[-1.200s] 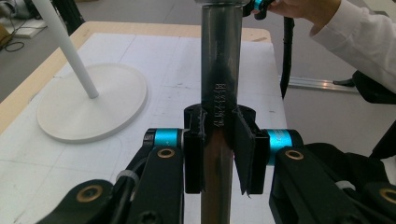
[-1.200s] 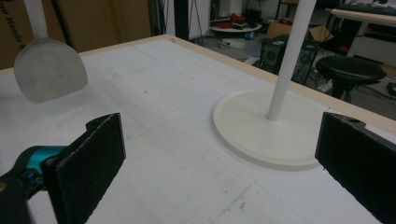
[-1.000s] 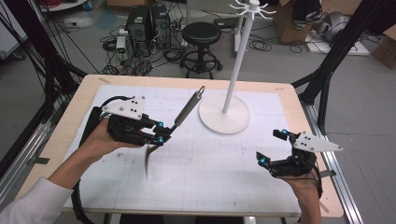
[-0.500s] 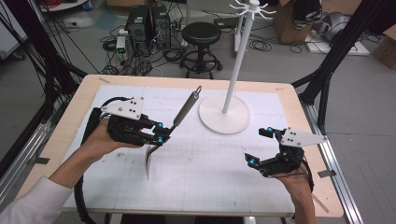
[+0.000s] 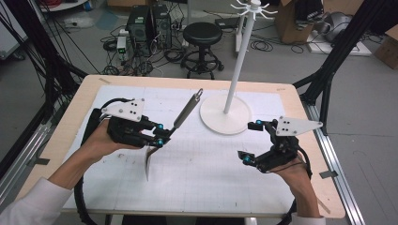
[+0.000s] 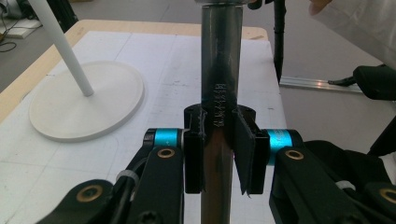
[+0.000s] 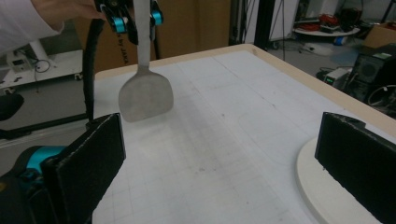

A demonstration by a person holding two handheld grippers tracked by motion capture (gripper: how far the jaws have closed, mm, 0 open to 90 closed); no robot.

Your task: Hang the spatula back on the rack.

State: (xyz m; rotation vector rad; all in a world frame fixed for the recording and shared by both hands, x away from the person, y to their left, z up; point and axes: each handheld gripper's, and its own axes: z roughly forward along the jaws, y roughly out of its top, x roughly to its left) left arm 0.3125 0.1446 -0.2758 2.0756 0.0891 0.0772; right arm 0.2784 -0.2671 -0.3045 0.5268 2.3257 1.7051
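The left gripper (image 5: 159, 135) clamps the metal spatula (image 5: 180, 116) (blade down); the right gripper (image 5: 251, 143) gapes empty.

A white rack (image 5: 238, 61) stands on its round base at the surface's (image 5: 211, 187) far right, with a black stool (image 5: 202, 35) beyond.

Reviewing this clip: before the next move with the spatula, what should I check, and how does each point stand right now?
1. Left gripper clamped on the spatula shaft: ok.
2. Spatula blade off the mat: cannot tell.
3. Right gripper jaws open and empty: ok.
4. White stand upright, apart from both grippers: ok.
5. Handle's hanging loop free: ok.
6. Hooks at the stand's top unoccupied: ok.
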